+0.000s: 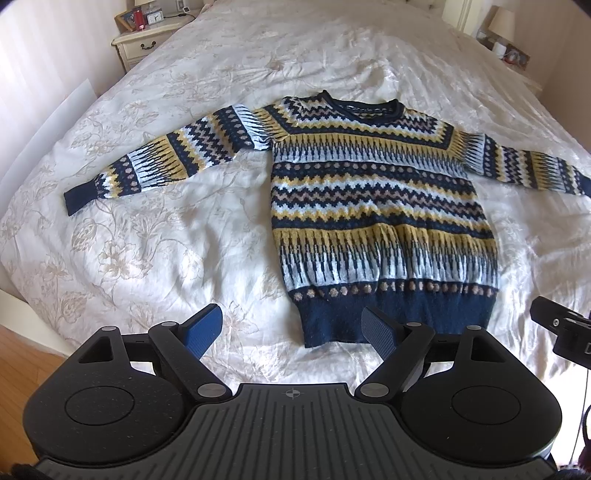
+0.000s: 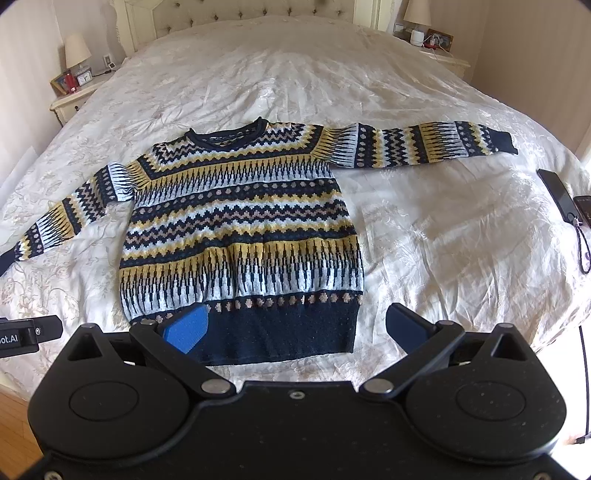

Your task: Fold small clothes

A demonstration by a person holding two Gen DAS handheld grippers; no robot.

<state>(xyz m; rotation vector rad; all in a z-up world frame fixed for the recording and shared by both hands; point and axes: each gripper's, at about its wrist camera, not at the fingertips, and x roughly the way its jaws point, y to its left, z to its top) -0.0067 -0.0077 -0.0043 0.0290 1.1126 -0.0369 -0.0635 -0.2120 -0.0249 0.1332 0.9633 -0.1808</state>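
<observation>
- Right sleeve cuff cut off at the right edge of the left wrist view; left cuff cut at the left edge of the right wrist view.
- Lower hem corner partly hidden behind the blue pad (image 2: 186, 330) of the right tool (image 2: 295, 326), lower centre of that view.
- Back of the sweater and any label unseen; small items on the nightstand (image 1: 142, 44), upper left, too small to make out beyond a red object and a clock.
- Dark flat object (image 2: 557, 192) at the right edge, with a cord, hard to identify.
- Only a black fragment of the other tool visible at the frame edge of each view.
- Sweater (image 1: 373, 206) spread flat, face up, in the middle of the bed (image 1: 147, 240), both sleeves stretched outward, neckline toward the headboard (image 2: 236, 22).
- Knit in navy, yellow, pale blue and tan bands: zigzags, dots, spiky stripes; plain navy ribbed hem and cuffs.
- Cream bedspread, floral pattern, wrinkled.
- Left tool (image 1: 291, 328) spread wide, holding nothing, hovering just short of the hem's lower left corner.
- Right tool spread fully wide, gripping nothing, over the hem.
</observation>
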